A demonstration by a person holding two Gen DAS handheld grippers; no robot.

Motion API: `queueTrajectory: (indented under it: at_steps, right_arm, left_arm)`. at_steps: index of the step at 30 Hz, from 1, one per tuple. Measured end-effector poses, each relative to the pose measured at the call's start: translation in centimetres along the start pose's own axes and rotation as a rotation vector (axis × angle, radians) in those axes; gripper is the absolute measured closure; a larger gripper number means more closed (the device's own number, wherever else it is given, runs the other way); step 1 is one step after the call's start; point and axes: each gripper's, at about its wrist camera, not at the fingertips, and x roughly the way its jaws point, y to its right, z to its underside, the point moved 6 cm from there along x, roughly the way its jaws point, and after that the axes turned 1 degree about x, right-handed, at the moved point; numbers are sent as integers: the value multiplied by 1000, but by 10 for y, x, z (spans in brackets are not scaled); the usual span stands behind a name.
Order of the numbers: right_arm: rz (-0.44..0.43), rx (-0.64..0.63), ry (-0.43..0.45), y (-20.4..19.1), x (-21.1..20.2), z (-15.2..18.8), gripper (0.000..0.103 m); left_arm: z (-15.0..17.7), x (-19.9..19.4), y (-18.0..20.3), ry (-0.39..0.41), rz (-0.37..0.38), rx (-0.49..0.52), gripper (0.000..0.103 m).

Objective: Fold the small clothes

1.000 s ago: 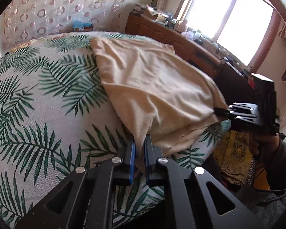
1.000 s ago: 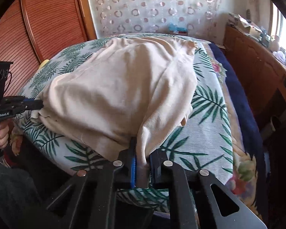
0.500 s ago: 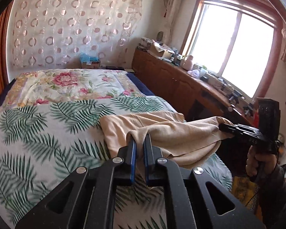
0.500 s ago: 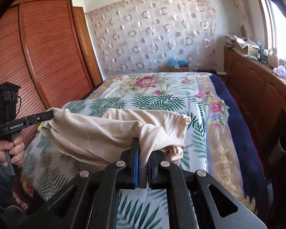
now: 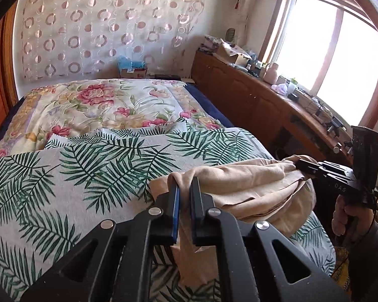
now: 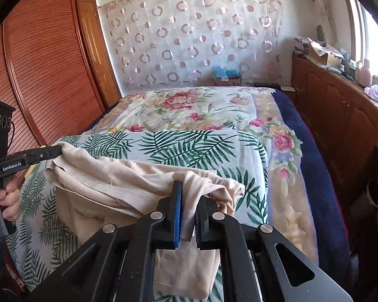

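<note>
- A second ago the beige garment [image 5: 252, 188] lay spread flat over the palm-leaf cover [image 5: 88, 171] of the bed [image 6: 322, 176]. Now I have dragged it back toward the near edge, and it is bunched into a slack swag hanging between my two hands.
- My left gripper [image 5: 185, 186] has its jaws clamped on one corner of the cloth; a tail of fabric hangs down below them.
- My right gripper [image 6: 190, 196] has its jaws closed on the other corner in the same way, with the cloth draped over the near edge of the bed beneath.
- Both hands have risen and pulled back together, so most of the leaf cover is bare.
- I judge that the garment is lifted ready for re-laying: the fold itself is not yet made, and the sagging middle will need tension before I set it down.
</note>
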Motion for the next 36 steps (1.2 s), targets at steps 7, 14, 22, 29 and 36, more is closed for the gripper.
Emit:
queueTrajectory:
  at_steps: [7,14,22,29,36]
  right_arm:
    - [37,-11,13,5,3,-4,79]
    - [97,-52,59,7,-24,-9,50]
    - [11,-138,-65,-13,0,17,50]
    - [-115,-111,-105,-13,26,-1,97]
    - [86,7,10,40,13,-22,100]
  left_arm:
    - [-4,16,2,-36,17,45,71]
    - [-9,-8,-3,8,47,70,24]
    - [44,12,-9,-147,74,112,24]
    - [36,36,-9,-178,44,121,24]
    - [-8,53,-29,-34,-197,139,29]
